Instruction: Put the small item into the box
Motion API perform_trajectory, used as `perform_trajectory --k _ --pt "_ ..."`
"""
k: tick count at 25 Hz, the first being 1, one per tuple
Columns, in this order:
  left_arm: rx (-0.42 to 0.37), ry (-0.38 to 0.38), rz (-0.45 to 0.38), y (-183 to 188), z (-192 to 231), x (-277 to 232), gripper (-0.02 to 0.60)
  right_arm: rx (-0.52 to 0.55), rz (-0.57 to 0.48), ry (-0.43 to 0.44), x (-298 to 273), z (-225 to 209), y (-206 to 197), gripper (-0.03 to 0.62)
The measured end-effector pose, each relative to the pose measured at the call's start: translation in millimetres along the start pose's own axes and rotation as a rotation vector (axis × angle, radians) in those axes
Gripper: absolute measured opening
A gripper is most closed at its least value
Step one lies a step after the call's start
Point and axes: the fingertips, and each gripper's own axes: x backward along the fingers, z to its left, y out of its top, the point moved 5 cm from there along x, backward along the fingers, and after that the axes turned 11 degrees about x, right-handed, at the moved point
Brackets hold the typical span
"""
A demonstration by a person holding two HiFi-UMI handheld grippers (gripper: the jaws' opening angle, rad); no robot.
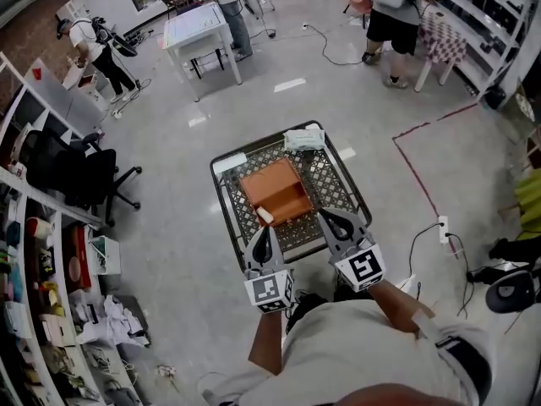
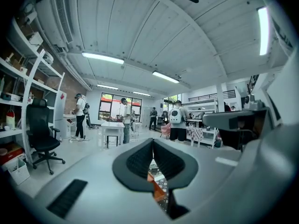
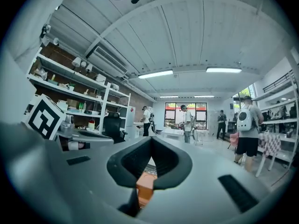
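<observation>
An open orange-brown cardboard box [image 1: 275, 189] lies in a wire cart [image 1: 342, 172] right in front of me. A small white item [image 1: 265, 216] sits at the box's near left corner; whether it rests on the box or on the wire, I cannot tell. My left gripper [image 1: 265, 229] hangs just behind that item, shut and holding nothing. My right gripper [image 1: 320, 213] is over the box's near right corner, also shut and holding nothing. In the left gripper view the closed left gripper [image 2: 153, 141] shows a sliver of box [image 2: 158, 190] below it. The right gripper [image 3: 152, 140] shows the box [image 3: 145, 188] likewise.
A white packet [image 1: 303, 139] lies at the cart's far end. A black office chair [image 1: 84, 172] and cluttered shelves [image 1: 34, 260] stand at the left. A white table [image 1: 199, 28] and people stand farther off. A power strip [image 1: 442, 229] and cable lie on the floor at the right.
</observation>
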Motion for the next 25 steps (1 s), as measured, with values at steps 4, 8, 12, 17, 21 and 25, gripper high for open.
perform_trajectory --k 4,8,12,17,21,25 --pt "-0.041 -0.016 0.0 0.8 -22.7 -0.3 0.011 -0.031 -0.031 -0.026 14.9 -9.4 5.4 0.003" --pt "-0.052 -0.006 -0.012 -0.5 -25.3 -3.2 0.011 -0.007 -0.049 -0.01 9.9 -9.0 -1.9 0.003" --pt "-0.058 -0.005 -0.01 1.2 -28.9 -5.6 0.011 -0.013 -0.054 0.0 6.7 -10.8 0.6 0.003" --pt "-0.042 -0.012 -0.039 10.6 -38.2 -10.9 0.011 -0.005 -0.055 0.008 5.5 -19.2 0.7 0.003" --pt "-0.046 -0.016 -0.05 14.9 -45.6 -15.6 0.011 -0.001 -0.058 -0.002 6.3 -28.4 -3.4 0.003" --pt "-0.047 -0.011 -0.046 13.9 -47.8 -18.1 0.011 0.003 -0.055 0.009 5.3 -30.1 -6.8 0.003"
